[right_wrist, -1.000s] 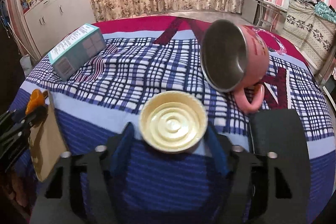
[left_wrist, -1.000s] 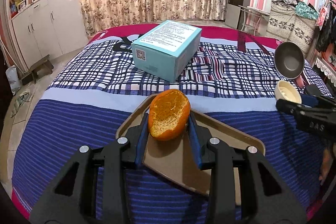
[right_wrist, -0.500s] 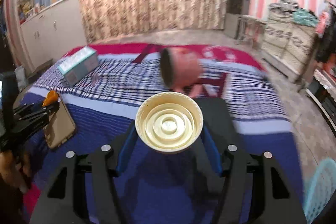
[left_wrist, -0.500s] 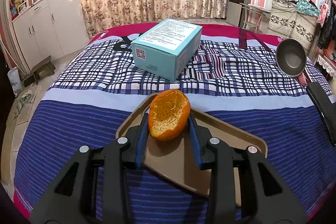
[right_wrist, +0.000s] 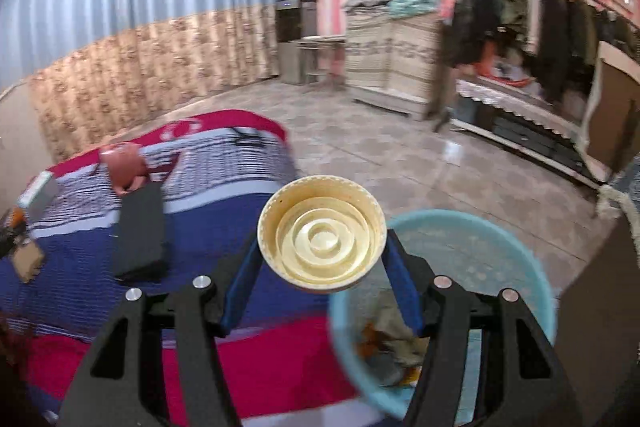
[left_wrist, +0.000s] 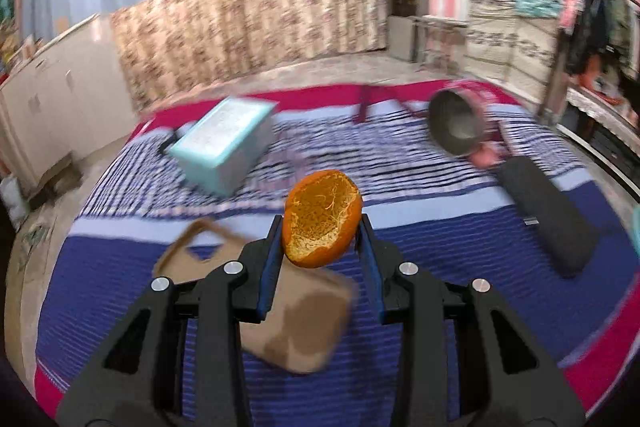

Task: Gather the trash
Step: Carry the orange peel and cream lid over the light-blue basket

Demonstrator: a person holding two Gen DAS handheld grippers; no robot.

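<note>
Left wrist view. At left centre a teal box (left_wrist: 224,145) lies on the striped bedspread (left_wrist: 120,259); it is smeared by motion and its print is unreadable. Below it a brown tray (left_wrist: 296,323) is partly covered by the left gripper (left_wrist: 320,239), so its full outline cannot be made out. That gripper is closed partway on an orange peel (left_wrist: 322,219), one blue pad against each side, the hollow pithy face toward the camera and clear of the tray. Judgement: the peel is gripped by its sides for carrying as trash. At right centre a pink pot (left_wrist: 460,127) lies tipped on its side, and a black pad (left_wrist: 548,215) lies flat below it.

Right wrist view. The bed fills the left half, with the pot, pad and box small and blurred. At centre the right gripper (right_wrist: 322,259) clamps a cream lid (right_wrist: 322,233) across its rim, jaws fairly wide, ridged inner face toward the camera. At lower right a light blue basin (right_wrist: 520,259) stands on the tiled floor (right_wrist: 400,155), just off the bed edge; scraps lie inside, too blurred to identify. The lid hangs at the basin's near rim, apparently for dropping. The basin's lower rim is cut off by the gripper body.
</note>
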